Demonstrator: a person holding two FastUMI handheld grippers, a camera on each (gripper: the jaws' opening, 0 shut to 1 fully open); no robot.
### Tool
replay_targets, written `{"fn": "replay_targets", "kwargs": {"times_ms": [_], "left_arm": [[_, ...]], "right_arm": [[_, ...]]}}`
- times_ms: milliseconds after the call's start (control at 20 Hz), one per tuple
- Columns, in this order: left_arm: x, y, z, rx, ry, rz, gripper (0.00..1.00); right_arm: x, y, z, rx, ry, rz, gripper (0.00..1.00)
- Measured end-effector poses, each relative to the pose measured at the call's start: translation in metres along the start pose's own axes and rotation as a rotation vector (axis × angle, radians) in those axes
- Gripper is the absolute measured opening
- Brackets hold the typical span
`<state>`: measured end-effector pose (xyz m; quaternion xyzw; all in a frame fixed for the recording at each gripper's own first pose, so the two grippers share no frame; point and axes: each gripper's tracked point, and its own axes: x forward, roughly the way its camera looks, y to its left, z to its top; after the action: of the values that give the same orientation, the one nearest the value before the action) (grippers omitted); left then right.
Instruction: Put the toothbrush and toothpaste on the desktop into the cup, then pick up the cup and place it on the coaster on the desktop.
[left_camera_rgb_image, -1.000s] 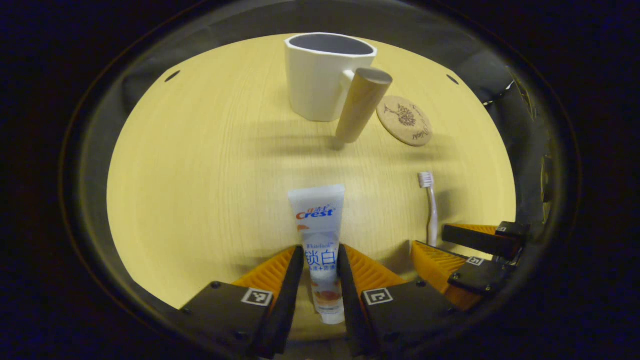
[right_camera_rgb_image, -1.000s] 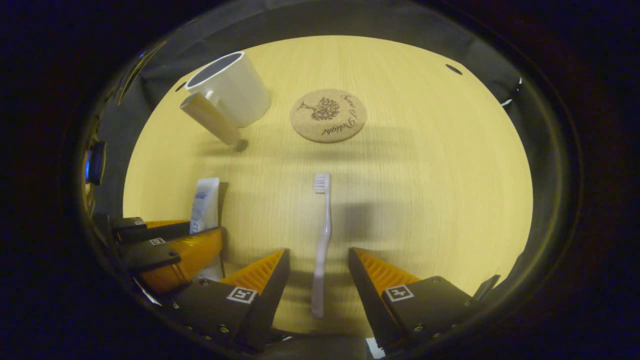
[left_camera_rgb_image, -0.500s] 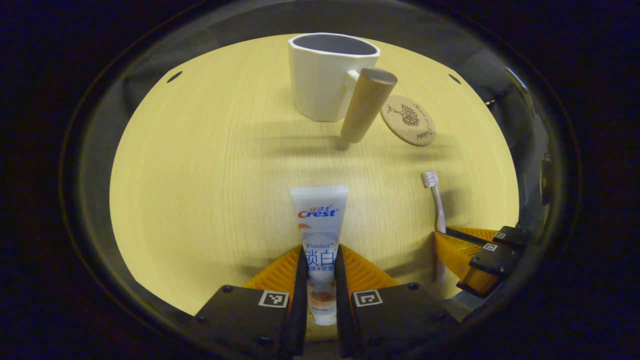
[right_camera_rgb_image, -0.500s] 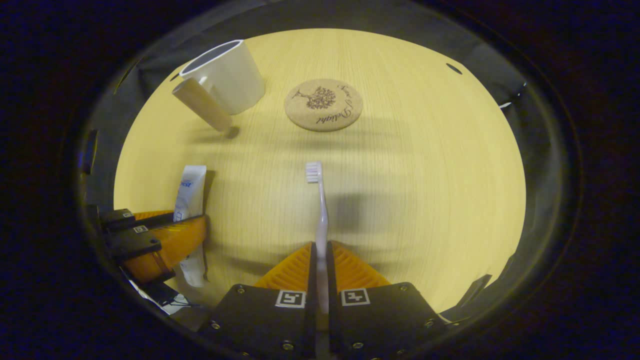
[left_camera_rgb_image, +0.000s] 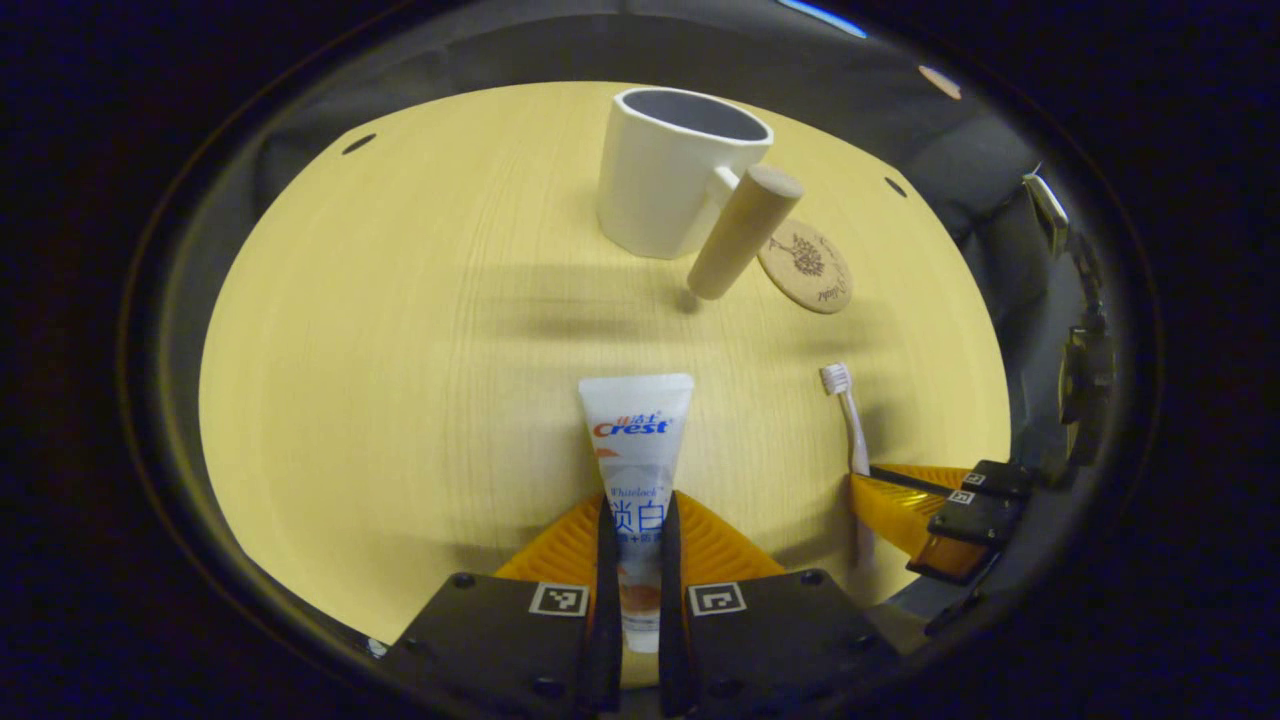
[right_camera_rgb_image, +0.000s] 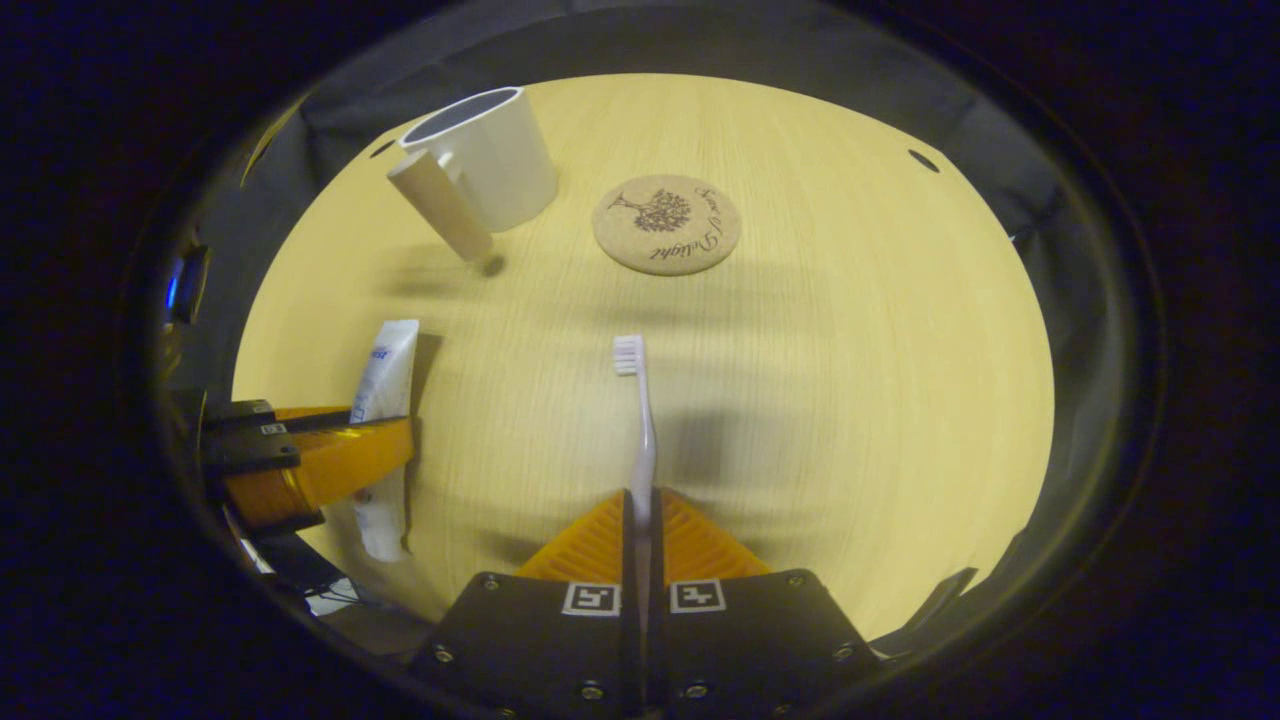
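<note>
Squeezing the toothpaste (left_camera_rgb_image: 636, 455) between both fingers, the left hand-held gripper (left_camera_rgb_image: 634, 560) sits at the bottom middle of the left gripper view. The tube points up the frame, with its flat end toward the cup (left_camera_rgb_image: 672, 170). Its cap end is down low between the fingers. I cannot tell if the tube is off the surface (left_camera_rgb_image: 400, 330) or lying on it.

The cup stands upright at the top middle of that view, and it has a fat wooden handle (left_camera_rgb_image: 742, 232) sticking out to the right. The coaster (left_camera_rgb_image: 805, 267) lies flat just right of the handle (a little tree is drawn on it).

At the bottom middle of the right gripper view, the right hand-held gripper (right_camera_rgb_image: 640, 540) is clamped tight on the toothbrush (right_camera_rgb_image: 640, 420). The brush handle is pinched between both fingers, and the bristles point up the frame toward the coaster (right_camera_rgb_image: 666, 223). The cup (right_camera_rgb_image: 490, 165) is at the upper left there, well apart from the brush.

Each view also shows the other hand-held gripper off to the side. The right one (left_camera_rgb_image: 905, 500) is at the lower right of the left gripper view with the toothbrush (left_camera_rgb_image: 846, 415). The left one (right_camera_rgb_image: 310, 460) is at the lower left of the right gripper view with the toothpaste (right_camera_rgb_image: 385, 400).
</note>
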<state>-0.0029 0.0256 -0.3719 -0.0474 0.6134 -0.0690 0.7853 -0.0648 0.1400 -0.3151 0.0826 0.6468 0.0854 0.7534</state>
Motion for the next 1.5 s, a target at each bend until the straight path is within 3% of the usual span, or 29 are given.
{"fn": "replay_targets", "kwargs": {"times_ms": [150, 350, 700, 1050, 1350, 1500], "left_arm": [[-0.004, 0.003, 0.005, 0.001, -0.052, 0.001, 0.21], [-0.014, 0.005, 0.017, 0.020, -0.136, 0.017, 0.21], [-0.050, 0.008, 0.045, -0.001, -0.303, 0.017, 0.22], [-0.115, 0.007, 0.129, 0.004, -0.624, 0.022, 0.21], [-0.162, 0.000, 0.185, 0.000, -0.832, -0.003, 0.22], [-0.174, -0.005, 0.210, 0.016, -0.930, -0.006, 0.22]], "right_arm": [[-0.005, -0.001, 0.000, 0.009, -0.039, 0.016, 0.04], [-0.018, 0.007, 0.005, 0.029, -0.126, 0.093, 0.04], [-0.054, 0.014, 0.034, 0.044, -0.330, 0.170, 0.04], [-0.103, 0.012, 0.077, 0.033, -0.570, 0.195, 0.04], [-0.127, 0.007, 0.099, 0.026, -0.674, 0.205, 0.07], [-0.137, 0.006, 0.108, 0.045, -0.719, 0.217, 0.03]]}}
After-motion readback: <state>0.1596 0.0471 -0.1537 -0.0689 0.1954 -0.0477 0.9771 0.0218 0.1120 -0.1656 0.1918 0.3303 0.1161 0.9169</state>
